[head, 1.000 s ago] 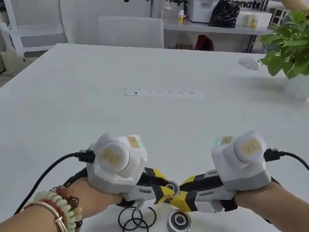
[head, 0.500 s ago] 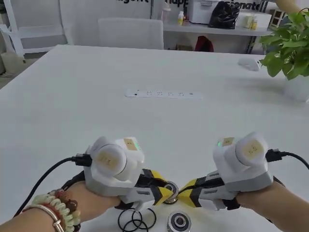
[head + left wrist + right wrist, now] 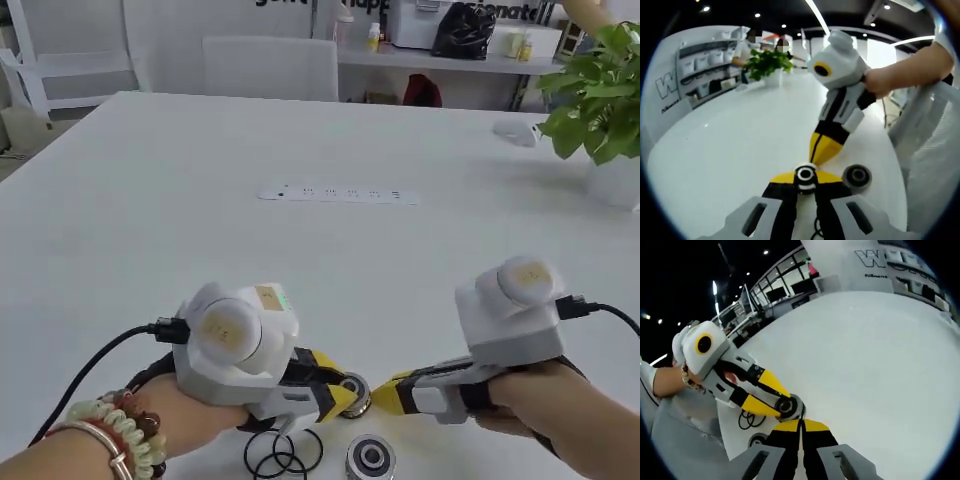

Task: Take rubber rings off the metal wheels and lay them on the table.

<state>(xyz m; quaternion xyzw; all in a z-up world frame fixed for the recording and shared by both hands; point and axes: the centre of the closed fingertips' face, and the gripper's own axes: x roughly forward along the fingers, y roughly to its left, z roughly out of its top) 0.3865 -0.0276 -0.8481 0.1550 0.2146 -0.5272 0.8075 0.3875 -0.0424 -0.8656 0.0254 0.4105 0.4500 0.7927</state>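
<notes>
Head view — the left gripper [image 3: 338,396] pinches a metal wheel [image 3: 354,392], while the right gripper [image 3: 388,400] — jaws pressed together — points at it from just beside, rightward.

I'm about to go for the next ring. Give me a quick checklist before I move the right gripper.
1. Hold of the left gripper on the metal wheel: ok, clamped between the jaws.
2. Hold of the right gripper on that wheel's ring: cannot tell; the jaws look shut, with the tips beside the wheel.
3. The loose rubber rings laid on the table: ok.
4. The second wheel apart from both grippers: ok, it rests beside the rings.
</notes>
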